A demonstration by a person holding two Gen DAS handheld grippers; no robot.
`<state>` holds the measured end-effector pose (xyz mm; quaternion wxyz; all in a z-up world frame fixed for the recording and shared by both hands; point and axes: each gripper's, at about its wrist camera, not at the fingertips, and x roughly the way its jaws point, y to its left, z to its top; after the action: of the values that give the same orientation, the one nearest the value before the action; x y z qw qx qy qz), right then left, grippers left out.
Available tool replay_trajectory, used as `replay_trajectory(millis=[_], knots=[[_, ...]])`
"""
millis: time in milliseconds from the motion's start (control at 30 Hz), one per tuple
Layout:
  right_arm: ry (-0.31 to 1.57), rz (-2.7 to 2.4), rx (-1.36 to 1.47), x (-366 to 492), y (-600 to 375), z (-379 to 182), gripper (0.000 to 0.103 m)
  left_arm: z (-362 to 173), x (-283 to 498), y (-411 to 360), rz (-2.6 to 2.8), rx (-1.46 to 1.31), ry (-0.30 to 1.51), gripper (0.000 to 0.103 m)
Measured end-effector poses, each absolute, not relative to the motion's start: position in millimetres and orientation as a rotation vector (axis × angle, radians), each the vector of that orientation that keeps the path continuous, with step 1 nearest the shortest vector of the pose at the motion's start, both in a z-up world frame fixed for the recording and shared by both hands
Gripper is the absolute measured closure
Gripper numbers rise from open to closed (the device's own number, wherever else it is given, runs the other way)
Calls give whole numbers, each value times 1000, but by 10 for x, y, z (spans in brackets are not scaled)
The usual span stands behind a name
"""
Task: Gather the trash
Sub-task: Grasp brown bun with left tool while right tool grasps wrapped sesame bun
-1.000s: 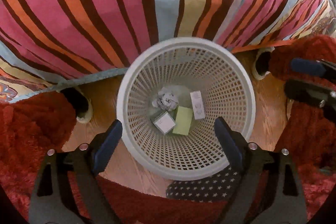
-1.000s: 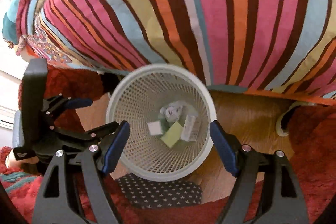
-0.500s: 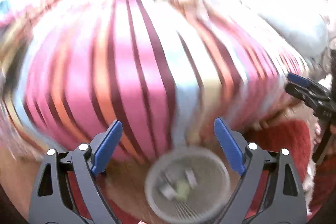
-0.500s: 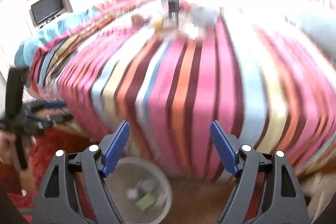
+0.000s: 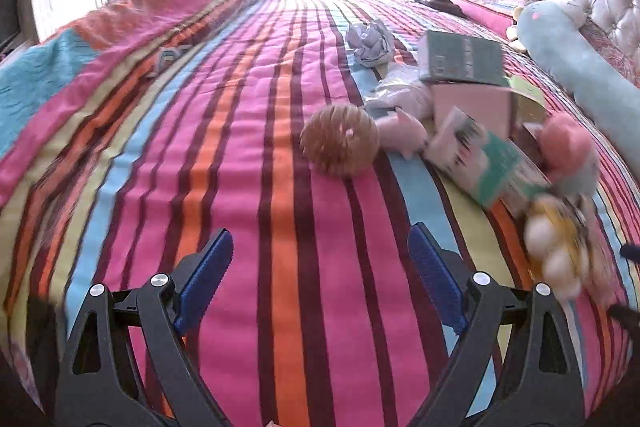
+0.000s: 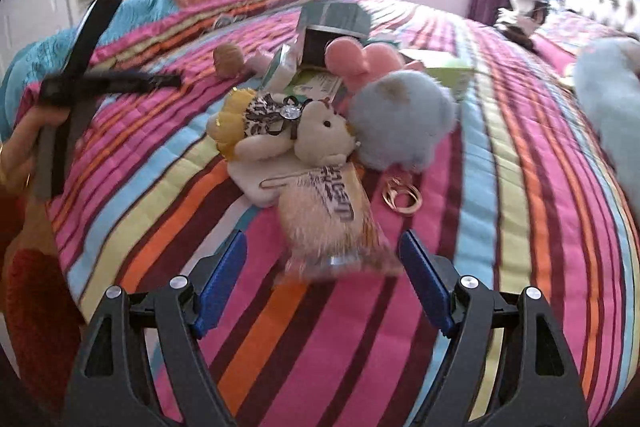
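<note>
- Jaws wide apart and empty on the left gripper (image 5: 322, 281) and right gripper (image 6: 322, 281).
- A snack wrapper (image 6: 334, 223) lies between the right jaws on the striped bedspread (image 6: 500, 227).
- Search step; closing on it looks next.

On the bed (image 6: 520, 227) a snack packet (image 6: 332, 223) lies nearest, just ahead of the right claw (image 6: 322, 277). Behind it a plush bear (image 6: 288, 135) touches a fluffy ball (image 6: 400, 123) to its right. Boxes (image 6: 332, 27) stand further back, a key ring (image 6: 402, 197) right of the packet.
</note>
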<state>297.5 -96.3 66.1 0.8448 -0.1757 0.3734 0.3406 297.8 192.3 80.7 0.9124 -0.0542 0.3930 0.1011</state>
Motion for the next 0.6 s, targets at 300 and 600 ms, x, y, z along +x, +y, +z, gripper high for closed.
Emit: replay_trajectory(millis=[300,600], knots=[[846,762,-344,3130,-989,516,28,663,3647,2029,197,-68,829,16],[835,739,-384,3116,-880,515,32,513,3933,2105,209,-128,898,24]])
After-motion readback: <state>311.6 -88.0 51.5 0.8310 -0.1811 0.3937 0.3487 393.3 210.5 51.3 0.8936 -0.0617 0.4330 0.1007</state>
